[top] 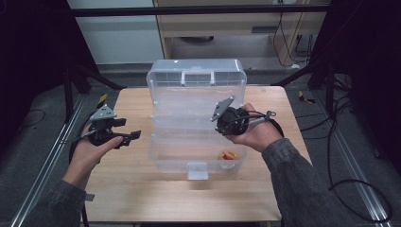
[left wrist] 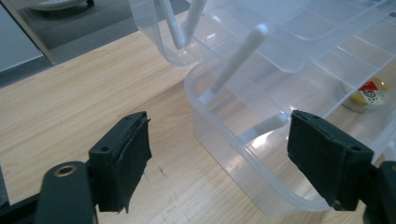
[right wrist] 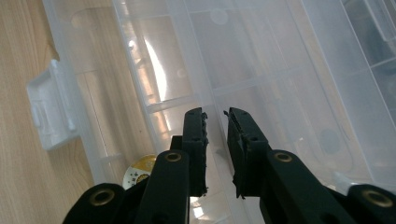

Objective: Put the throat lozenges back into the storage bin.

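Note:
A clear plastic tiered box [top: 165, 161] stands unfolded on the wooden table [top: 132, 189], its lid [top: 196, 71] tipped back and its trays stepped up behind the base. A small round yellow and red item [top: 228, 155] [left wrist: 369, 93] [right wrist: 137, 170] lies in the base. My left gripper [top: 131, 128] [left wrist: 219, 154] hovers left of the box, open, with the box's corner [left wrist: 233, 140] farther off between its jaws and untouched. My right gripper [top: 230, 124] [right wrist: 215, 116] points down into a tray [right wrist: 261, 70], shut to a narrow slit. A clear divider rib runs toward that slit; whether the pads pinch it is unclear.
A white latch [top: 197, 170] [right wrist: 49, 109] hangs on the base's front wall, and a white handle [top: 197, 78] sits on the lid. White link arms [left wrist: 233, 65] join the tiers. Bare wood lies left of and in front of the box. Black frame legs and cables surround the table.

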`<state>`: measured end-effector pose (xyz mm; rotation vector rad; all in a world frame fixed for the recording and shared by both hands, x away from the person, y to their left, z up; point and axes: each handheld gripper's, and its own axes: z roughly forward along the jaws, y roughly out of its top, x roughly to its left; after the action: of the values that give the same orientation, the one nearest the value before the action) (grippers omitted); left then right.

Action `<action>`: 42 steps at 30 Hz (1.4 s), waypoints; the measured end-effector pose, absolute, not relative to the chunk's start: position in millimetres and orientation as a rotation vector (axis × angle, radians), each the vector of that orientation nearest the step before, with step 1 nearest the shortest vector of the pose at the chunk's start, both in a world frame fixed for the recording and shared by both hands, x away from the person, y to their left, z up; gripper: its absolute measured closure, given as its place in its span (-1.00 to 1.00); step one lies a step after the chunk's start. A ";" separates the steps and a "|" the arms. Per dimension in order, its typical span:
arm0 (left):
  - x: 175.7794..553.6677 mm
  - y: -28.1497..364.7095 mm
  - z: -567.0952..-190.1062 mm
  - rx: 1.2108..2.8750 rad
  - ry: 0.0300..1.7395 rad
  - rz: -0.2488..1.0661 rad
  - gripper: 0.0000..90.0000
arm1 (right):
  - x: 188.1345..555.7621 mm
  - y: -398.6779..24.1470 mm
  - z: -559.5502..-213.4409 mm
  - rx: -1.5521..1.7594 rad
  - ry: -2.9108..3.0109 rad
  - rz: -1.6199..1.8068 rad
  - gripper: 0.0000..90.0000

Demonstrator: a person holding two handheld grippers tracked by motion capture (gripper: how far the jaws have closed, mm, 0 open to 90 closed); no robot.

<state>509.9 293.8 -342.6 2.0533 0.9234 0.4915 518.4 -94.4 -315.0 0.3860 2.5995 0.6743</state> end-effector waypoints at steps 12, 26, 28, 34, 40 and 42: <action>520.5 279.1 -320.2 2.008 0.904 0.539 -0.19 | 516.3 -95.6 -317.4 0.373 2.597 0.681 0.72; 530.8 263.6 -305.5 1.958 0.905 0.567 0.07 | 512.5 -96.4 -319.6 0.360 2.597 0.681 0.74; 531.2 262.6 -304.4 1.956 0.901 0.563 0.18 | 512.2 -96.3 -319.8 0.360 2.595 0.682 0.74; 533.3 260.5 -301.4 1.953 0.905 0.551 0.38 | 509.6 -97.1 -321.9 0.360 2.590 0.691 0.74; 534.3 257.8 -302.6 1.957 0.897 0.544 0.52 | 506.9 -97.1 -324.0 0.363 2.590 0.698 0.74; 534.6 257.2 -302.9 1.953 0.891 0.538 0.57 | 506.4 -97.3 -324.6 0.361 2.591 0.703 0.74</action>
<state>534.6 257.2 -302.9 1.9527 0.8909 0.5380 506.4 -97.3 -324.6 0.3609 2.5911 0.7026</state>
